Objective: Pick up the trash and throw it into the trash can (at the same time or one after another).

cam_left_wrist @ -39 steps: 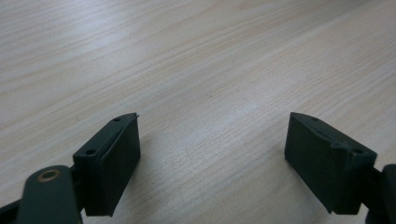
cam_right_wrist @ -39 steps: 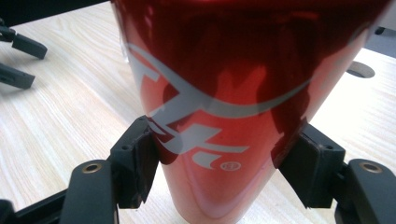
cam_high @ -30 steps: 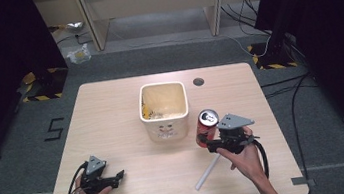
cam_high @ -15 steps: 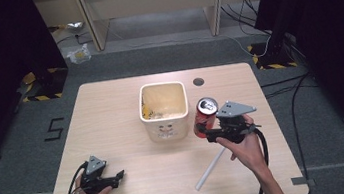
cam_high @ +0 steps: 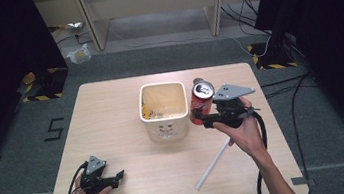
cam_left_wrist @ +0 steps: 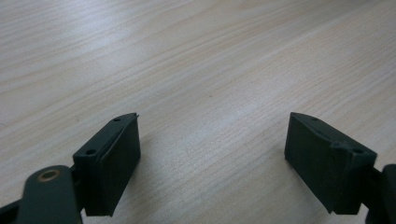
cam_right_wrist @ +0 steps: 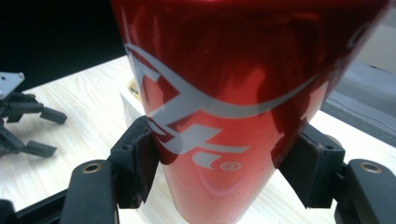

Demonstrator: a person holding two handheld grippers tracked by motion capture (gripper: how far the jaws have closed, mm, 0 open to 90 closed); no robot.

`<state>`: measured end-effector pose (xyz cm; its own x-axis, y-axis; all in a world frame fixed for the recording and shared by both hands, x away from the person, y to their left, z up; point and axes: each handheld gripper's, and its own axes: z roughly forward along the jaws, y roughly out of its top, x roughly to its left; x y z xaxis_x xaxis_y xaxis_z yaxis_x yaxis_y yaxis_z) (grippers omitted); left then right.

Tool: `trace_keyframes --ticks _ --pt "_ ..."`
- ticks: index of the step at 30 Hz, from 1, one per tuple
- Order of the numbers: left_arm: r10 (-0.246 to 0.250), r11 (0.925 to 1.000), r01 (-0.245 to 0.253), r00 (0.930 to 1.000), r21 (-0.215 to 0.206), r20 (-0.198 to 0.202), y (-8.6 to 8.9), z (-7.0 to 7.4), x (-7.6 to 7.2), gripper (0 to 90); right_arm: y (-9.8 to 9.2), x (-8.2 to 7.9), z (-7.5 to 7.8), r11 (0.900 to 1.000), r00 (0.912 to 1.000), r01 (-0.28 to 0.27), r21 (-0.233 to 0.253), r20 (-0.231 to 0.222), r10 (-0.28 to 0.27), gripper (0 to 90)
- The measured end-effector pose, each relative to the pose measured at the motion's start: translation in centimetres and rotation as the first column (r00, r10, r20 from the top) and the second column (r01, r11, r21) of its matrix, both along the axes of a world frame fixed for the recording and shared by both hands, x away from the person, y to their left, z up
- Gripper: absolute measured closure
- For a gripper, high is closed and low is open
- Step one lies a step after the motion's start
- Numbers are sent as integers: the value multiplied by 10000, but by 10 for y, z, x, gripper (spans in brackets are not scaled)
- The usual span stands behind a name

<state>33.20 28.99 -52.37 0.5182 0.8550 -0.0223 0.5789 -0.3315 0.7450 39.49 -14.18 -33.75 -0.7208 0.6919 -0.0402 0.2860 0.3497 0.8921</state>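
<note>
— Where's your right gripper?

— Lifted just beside the right wall of the cream square plastic bin, its black jaws clenched on a red aluminium drink can with white lettering — the can is off the light wooden table, tilted, top toward the bin.

— And your left gripper?

— Low at the table's near left corner, jaws spread wide, nothing between them.

— Anything else?

— A white plastic tube lies slantwise on the table below your right hand.
</note>
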Motion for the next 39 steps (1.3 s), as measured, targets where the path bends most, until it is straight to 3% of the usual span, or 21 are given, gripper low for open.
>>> trace_keyframes --ticks 12,16,25,39 --pt "5 10000 -5 10000 -2 8 0 0 0 175 19 17 23 9994 9994 -339 123 33 338 336" --pt "-1 10000 1 10000 -1 0 0 0 0 175 36 28 26 9983 9984 -557 177 -26 558 335" --pt "-5 10000 5 10000 -11 -1 0 0 0 174 68 45 18 9968 9965 -801 -46 -245 799 336" --pt "-16 10000 16 10000 7 8 0 0 0 175 102 63 -2 9937 9935 -998 -507 -592 967 336"
